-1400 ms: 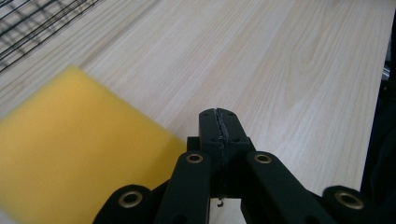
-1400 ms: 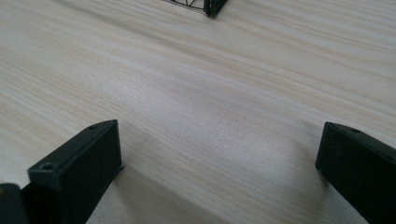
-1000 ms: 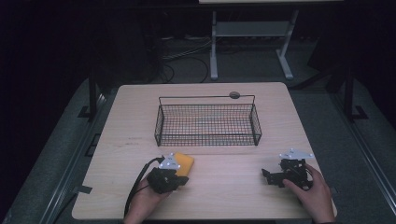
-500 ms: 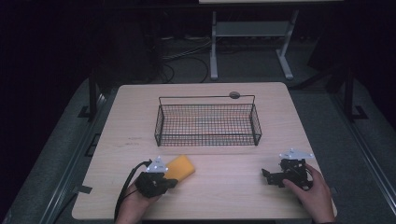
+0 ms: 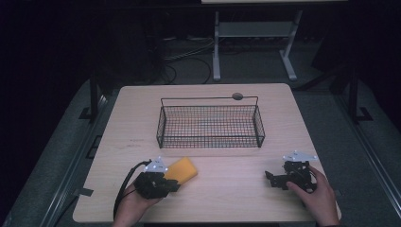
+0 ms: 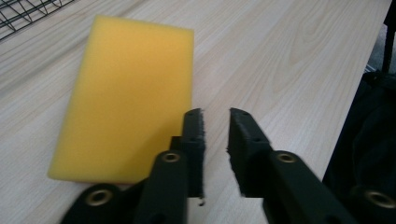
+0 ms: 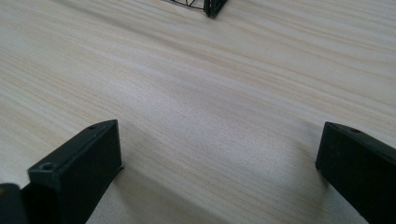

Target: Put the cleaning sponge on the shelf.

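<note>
Left gripper (image 6: 215,116), jaws just opening, narrowly parted beside the sponge (image 6: 126,93); high view hides that gap.

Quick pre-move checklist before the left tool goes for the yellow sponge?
1. Yellow sponge flat on the table: ok.
2. Left tool jaws have just been opening, nothing between them; gap narrower than the sponge: not ok.
3. Left tool centred on the sponge: not ok, sponge lies beside the jaws.
4. Wire basket upright, empty: ok.
5. Right tool open, resting away from the sponge: ok.
</note>
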Action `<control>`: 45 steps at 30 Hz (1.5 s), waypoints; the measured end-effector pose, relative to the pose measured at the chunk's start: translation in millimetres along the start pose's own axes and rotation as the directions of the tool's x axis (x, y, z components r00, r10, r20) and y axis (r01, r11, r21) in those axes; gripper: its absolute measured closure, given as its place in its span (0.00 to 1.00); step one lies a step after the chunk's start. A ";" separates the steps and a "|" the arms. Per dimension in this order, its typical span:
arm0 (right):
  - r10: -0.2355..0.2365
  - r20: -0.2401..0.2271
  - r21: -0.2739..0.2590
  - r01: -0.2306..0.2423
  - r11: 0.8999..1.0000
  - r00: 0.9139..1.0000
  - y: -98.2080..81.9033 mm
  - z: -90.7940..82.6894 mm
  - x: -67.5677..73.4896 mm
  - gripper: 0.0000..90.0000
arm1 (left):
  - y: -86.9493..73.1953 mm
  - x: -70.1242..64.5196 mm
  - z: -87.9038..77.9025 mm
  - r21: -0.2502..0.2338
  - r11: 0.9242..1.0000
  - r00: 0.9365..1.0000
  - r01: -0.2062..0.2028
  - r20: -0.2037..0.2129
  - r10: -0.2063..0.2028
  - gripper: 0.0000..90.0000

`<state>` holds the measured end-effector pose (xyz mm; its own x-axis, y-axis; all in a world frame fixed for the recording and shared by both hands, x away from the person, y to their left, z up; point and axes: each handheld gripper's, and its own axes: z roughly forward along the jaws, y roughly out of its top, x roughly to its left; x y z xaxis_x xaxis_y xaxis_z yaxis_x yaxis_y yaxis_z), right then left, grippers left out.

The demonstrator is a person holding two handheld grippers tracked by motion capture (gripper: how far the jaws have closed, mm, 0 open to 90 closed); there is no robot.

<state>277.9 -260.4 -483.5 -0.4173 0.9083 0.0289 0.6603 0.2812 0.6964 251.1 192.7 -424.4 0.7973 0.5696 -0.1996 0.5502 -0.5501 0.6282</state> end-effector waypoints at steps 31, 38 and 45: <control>-0.002 0.000 0.000 0.002 1.000 1.000 0.0 0.0 -0.2 0.00 | 40.9 23.3 -3.0 0.160 0.984 0.985 -0.072 -0.146 0.096 0.14; -0.002 0.000 0.000 0.002 1.000 1.000 0.0 0.0 -0.2 0.00 | 51.2 24.0 8.9 0.211 0.973 0.984 -0.089 -0.132 0.119 0.14; -0.002 0.000 -0.001 0.002 1.000 1.000 0.0 0.1 -0.2 0.00 | 57.2 25.7 29.1 0.281 0.956 0.983 -0.087 -0.132 0.129 0.14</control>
<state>278.0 -260.5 -483.6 -0.4184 0.9078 0.0272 0.6590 0.2828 0.6970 310.3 158.1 -415.5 0.8218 0.5696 -0.0161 0.5259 -0.7472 0.4064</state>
